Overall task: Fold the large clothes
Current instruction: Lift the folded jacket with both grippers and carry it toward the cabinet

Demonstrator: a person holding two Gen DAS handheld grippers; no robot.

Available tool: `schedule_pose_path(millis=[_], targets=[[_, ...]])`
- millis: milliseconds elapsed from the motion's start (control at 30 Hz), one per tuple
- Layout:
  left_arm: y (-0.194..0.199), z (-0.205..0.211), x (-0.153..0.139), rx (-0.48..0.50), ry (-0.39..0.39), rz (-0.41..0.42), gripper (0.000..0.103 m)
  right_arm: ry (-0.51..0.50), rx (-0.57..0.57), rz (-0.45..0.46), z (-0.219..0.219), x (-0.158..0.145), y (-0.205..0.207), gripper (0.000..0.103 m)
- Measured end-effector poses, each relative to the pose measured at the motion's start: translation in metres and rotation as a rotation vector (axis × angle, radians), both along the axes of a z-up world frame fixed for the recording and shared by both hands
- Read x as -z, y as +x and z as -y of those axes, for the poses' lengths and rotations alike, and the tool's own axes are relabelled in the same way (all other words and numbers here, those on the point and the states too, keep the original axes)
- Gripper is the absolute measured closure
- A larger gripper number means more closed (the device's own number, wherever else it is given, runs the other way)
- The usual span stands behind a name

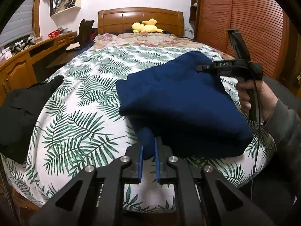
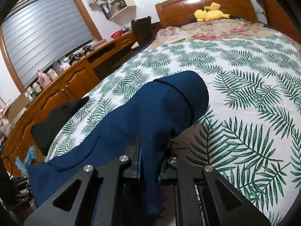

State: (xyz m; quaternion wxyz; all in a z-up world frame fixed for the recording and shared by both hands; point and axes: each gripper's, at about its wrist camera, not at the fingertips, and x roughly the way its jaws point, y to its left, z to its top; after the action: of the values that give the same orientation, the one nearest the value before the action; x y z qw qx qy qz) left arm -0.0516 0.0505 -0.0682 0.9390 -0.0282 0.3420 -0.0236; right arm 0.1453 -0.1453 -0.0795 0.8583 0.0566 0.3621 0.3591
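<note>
A dark blue garment (image 1: 180,103) hangs folded above the palm-leaf bedspread (image 1: 80,98), held between both grippers. My left gripper (image 1: 148,146) is shut on its near left corner, cloth pinched between the blue pads. My right gripper (image 2: 149,150) is shut on the other end of the blue garment (image 2: 160,109), which drapes over its fingers and hides the tips. The right gripper's body and the hand holding it show in the left wrist view (image 1: 231,67), beyond the cloth.
A black garment (image 1: 22,109) lies at the bed's left edge, also in the right wrist view (image 2: 56,118). A yellow plush toy (image 1: 146,27) sits by the wooden headboard (image 1: 140,17). A wooden desk (image 2: 62,86) runs along the left side.
</note>
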Motion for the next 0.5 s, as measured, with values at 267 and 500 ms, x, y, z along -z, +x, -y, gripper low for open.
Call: schedule_pose_path(millis=[267,500], targets=[[-0.005,-0.013,-0.015,-0.021,0.003,0.073,0.097,0.0,-0.037,0.094,-0.015,-0.024,-0.02,0.095],[-0.018,-0.068,-0.032,-0.063,-0.017,0.136,0.097,-0.054,-0.11,0.193,-0.059,-0.049,-0.043,0.095]])
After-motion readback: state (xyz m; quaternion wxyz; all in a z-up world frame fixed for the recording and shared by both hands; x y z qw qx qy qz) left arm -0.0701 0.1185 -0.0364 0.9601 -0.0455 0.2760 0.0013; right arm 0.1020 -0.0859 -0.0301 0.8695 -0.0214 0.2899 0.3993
